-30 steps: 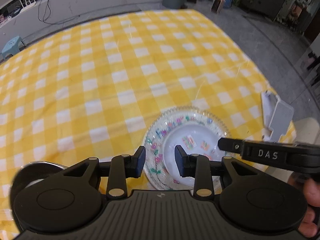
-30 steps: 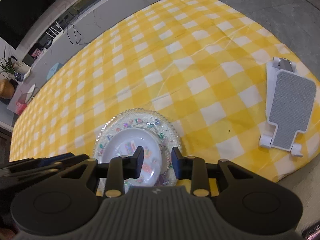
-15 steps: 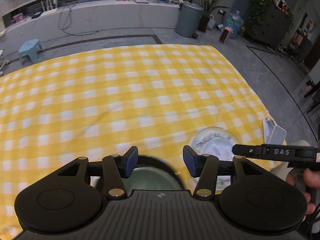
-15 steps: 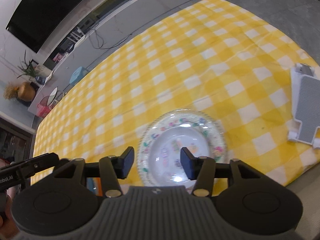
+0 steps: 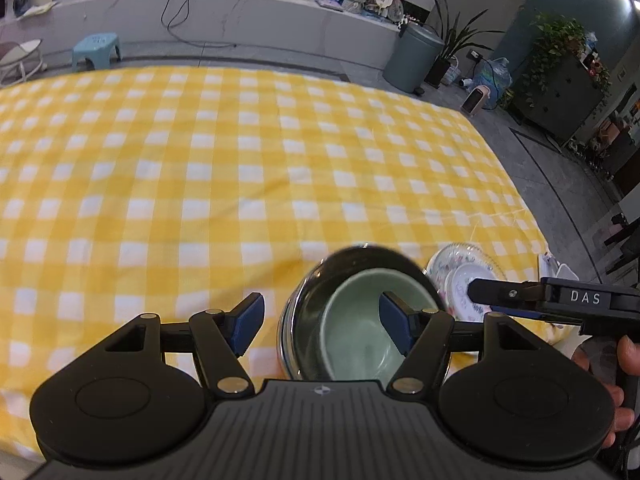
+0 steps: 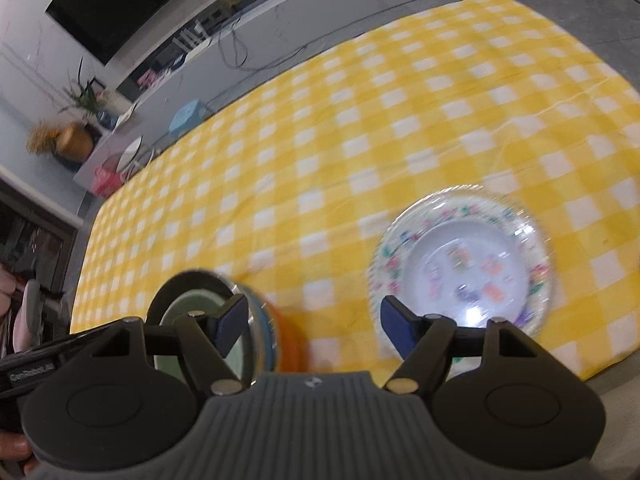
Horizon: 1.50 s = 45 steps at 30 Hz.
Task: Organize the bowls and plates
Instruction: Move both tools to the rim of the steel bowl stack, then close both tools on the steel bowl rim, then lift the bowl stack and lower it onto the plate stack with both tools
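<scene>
A stack of bowls stands near the table's front edge: a pale green bowl [image 5: 360,332] nested in a shiny metal bowl [image 5: 308,300], with blue and orange bowls under them in the right wrist view [image 6: 288,340]. A clear floral plate [image 6: 516,224] with a smaller white plate [image 6: 464,264] on it lies to the right, also in the left wrist view [image 5: 448,264]. My left gripper [image 5: 322,322] is open and empty above the bowl stack. My right gripper [image 6: 314,326] is open and empty, between the stack and the plates.
A yellow and white checked cloth [image 5: 200,168] covers the table. The table's right edge [image 6: 616,360] is close to the plates. The right gripper's body [image 5: 560,300] reaches in front of the plates in the left wrist view.
Both grippers have opened wider and pulled back and to the left from the plates. The bowl stack has come into both views.
</scene>
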### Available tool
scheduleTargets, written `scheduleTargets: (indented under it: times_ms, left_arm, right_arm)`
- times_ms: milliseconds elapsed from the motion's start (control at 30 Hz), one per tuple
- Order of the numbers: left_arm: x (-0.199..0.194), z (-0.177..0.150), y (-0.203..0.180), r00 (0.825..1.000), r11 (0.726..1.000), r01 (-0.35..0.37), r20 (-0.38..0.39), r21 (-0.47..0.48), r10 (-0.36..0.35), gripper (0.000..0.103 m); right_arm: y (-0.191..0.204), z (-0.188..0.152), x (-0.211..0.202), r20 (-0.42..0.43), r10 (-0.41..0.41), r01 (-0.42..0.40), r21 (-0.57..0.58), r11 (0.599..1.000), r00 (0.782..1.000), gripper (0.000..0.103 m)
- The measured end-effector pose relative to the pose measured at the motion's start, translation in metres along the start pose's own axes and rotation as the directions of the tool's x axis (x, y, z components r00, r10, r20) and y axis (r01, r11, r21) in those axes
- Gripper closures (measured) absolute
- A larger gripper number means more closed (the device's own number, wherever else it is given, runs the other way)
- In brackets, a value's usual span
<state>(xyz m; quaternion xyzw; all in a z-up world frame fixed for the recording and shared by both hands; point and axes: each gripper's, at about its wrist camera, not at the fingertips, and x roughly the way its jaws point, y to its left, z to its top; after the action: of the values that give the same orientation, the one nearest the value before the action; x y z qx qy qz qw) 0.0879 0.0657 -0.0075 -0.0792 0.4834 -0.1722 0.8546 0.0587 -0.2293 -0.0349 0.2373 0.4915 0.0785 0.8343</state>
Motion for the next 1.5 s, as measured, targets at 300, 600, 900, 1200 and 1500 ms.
scheduleTargets:
  times_ms: [300,600,900,1200,1500]
  left_arm:
    - [0.02,-0.021,-0.003,1.0,1.0,0.008,-0.019,0.014,-0.008,0.02]
    - [0.031,-0.023,0.016,0.999,0.998,0.023,-0.044,-0.059,-0.025,0.02]
    - [0.045,-0.027,0.026,0.997,0.995,0.016,-0.071,-0.097,-0.023,0.021]
    - [0.051,-0.031,0.033,0.995,0.991,0.029,-0.094,-0.129,-0.042,0.023]
    - [0.053,-0.034,0.04,0.986,0.97,0.117,-0.095,-0.211,-0.139,0.045]
  right_arm:
    - [0.02,-0.017,0.027,-0.067,-0.009,0.005,-0.048,0.999,0.998,0.031]
    - [0.027,-0.019,0.052,-0.103,-0.044,0.038,-0.059,0.998,0.994,0.031]
    - [0.026,-0.023,0.069,-0.129,-0.071,0.063,-0.062,0.996,0.989,0.031]
    - [0.025,-0.02,0.076,-0.125,-0.055,0.05,-0.043,0.998,0.991,0.031]
    - [0.024,-0.023,0.078,-0.149,0.031,-0.032,-0.003,0.999,0.988,0.051]
